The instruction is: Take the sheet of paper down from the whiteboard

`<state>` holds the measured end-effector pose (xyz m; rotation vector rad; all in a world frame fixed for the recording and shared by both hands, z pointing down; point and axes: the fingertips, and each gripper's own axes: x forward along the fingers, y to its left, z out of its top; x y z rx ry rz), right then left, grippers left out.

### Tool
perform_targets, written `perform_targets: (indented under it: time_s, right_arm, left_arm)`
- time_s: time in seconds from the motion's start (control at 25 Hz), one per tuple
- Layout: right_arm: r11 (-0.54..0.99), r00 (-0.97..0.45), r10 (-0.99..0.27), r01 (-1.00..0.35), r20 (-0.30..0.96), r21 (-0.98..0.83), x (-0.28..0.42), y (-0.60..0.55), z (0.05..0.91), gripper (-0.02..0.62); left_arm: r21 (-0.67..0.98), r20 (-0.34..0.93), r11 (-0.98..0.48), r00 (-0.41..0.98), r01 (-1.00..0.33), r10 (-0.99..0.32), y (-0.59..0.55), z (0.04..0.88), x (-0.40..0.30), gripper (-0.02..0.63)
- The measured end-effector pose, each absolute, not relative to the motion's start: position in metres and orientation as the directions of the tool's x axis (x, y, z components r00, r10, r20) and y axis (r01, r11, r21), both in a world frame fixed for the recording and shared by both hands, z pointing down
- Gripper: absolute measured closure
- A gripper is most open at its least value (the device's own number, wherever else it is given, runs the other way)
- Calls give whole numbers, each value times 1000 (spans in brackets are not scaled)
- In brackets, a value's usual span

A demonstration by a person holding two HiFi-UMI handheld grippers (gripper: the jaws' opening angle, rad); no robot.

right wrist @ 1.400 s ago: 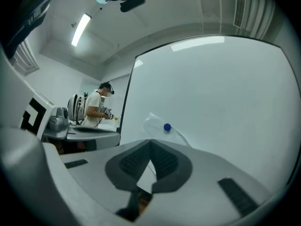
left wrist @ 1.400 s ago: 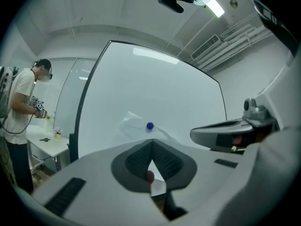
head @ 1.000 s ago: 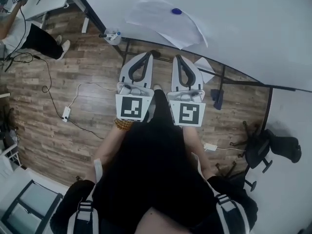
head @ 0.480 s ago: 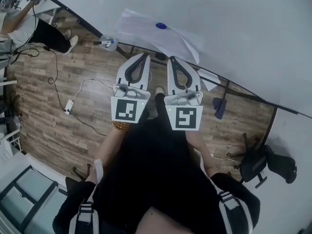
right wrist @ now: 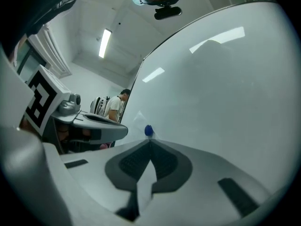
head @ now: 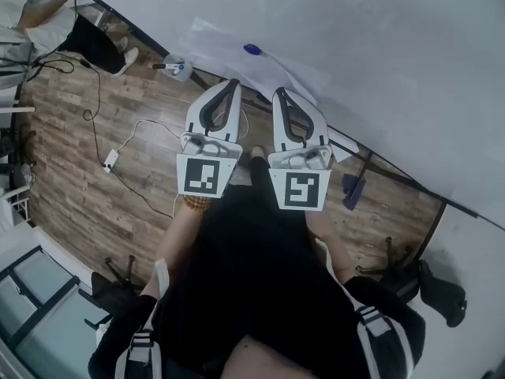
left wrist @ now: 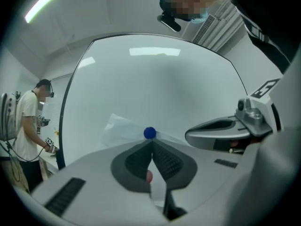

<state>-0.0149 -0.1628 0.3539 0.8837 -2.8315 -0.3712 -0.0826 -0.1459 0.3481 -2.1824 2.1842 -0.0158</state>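
Note:
A white sheet of paper (head: 272,71) hangs on the whiteboard (head: 379,46), pinned by a round blue magnet (head: 252,50). My left gripper (head: 233,83) and right gripper (head: 278,93) are held side by side, level, both shut and empty, their tips just short of the sheet's lower edge. In the left gripper view the magnet (left wrist: 149,133) sits right above the closed tips (left wrist: 152,141), with the paper (left wrist: 121,128) spreading to its left. The right gripper view shows the magnet (right wrist: 148,130) just above its closed tips (right wrist: 150,141).
A cup with markers (head: 177,66) sits on the board's tray at the left. Another person (head: 47,26) stands at the far left. A cable and power strip (head: 110,161) lie on the wooden floor. A black chair (head: 438,290) is at the lower right.
Both grippers have moved closer to the whiteboard and the sheet, staying shut and side by side. The magnet now lies just beyond their tips.

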Motion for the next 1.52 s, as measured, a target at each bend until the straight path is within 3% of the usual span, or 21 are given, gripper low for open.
perform_targets:
  time_s: [0.28, 0.4, 0.68, 1.0, 1.52]
  right_arm:
    - [768, -809, -585, -528, 62, 362, -18, -171, 355, 595]
    - [747, -795, -603, -534, 64, 397, -19, -171, 351, 595]
    - [718, -769, -634, -547, 79, 431, -20, -180, 350, 592]
    - [725, -772, -629, -539, 93, 429, -22, -188, 352, 535]
    - [759, -782, -604, -508, 150, 408, -25, -195, 366, 532]
  left_arm:
    - [-73, -45, -37, 40, -997, -998, -164, 350, -86, 588]
    - [-100, -46, -43, 47, -994, -998, -170, 345, -86, 523]
    - [-121, -57, -55, 63, -991, -996, -182, 335, -85, 501]
    - [-145, -6, -70, 71, -987, -997, -194, 344, -83, 466]
    - [-136, -15, -52, 55, -989, -998, -204, 343, -82, 463]
